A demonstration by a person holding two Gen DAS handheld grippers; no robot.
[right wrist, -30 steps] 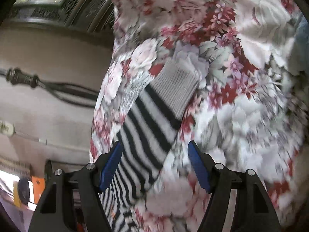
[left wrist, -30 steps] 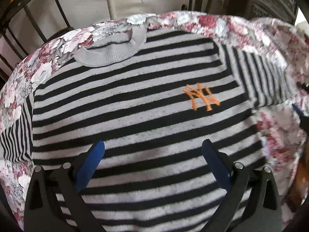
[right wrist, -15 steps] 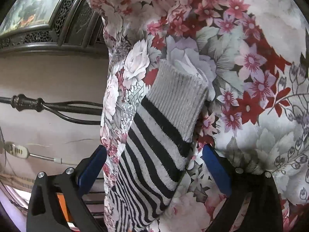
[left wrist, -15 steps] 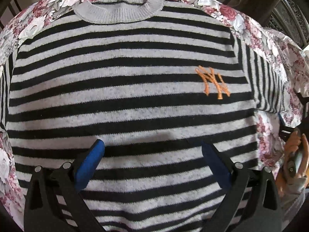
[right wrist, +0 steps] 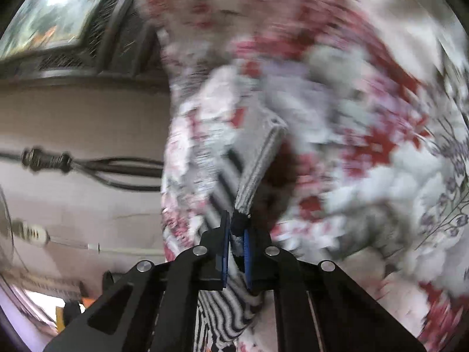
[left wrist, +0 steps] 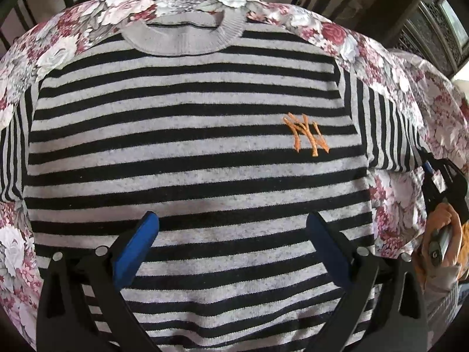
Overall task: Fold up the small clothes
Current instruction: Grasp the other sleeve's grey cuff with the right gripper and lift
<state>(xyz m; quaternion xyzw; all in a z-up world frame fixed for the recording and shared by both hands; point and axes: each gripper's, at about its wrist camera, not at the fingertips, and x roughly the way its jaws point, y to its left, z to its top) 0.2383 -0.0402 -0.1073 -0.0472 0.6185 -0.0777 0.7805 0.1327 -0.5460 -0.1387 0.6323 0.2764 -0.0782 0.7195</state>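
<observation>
1. Plainly, the striped sweater [left wrist: 187, 152] lies face up and flat on the floral cloth [left wrist: 390, 193], its grey collar [left wrist: 181, 38] at the far edge and its orange logo [left wrist: 307, 139] on the chest, on the side of the right sleeve.
2. Above the sweater's lower body the left gripper [left wrist: 231, 243] hangs with its blue pads [left wrist: 137, 243] spread wide and nothing between them; it pins nothing. If the sleeve is pulled hard, the whole body could slide or wrinkle, because no weight holds it down.
3. At the sweater's right sleeve [right wrist: 225, 316] the right gripper [right wrist: 236, 249] is clamped on the knit just below the grey cuff [right wrist: 261, 164], which stands up beyond the pads. The bite looks narrow, so the soft knit could slip out mid-fold.
4. The right wrist view is smeared with blur, so whether the floral cloth is pinched along with the sleeve cannot be told. If it is, lifting would drag the cloth and shift the sweater with it.
5. Carrying the sleeve toward the logo too steeply could twist it, leaving a diagonal lump instead of a flat layer across the chest.
6. Beside the sweater's right edge the cloth falls away toward the room; a sleeve let go early there could drop off that side.
</observation>
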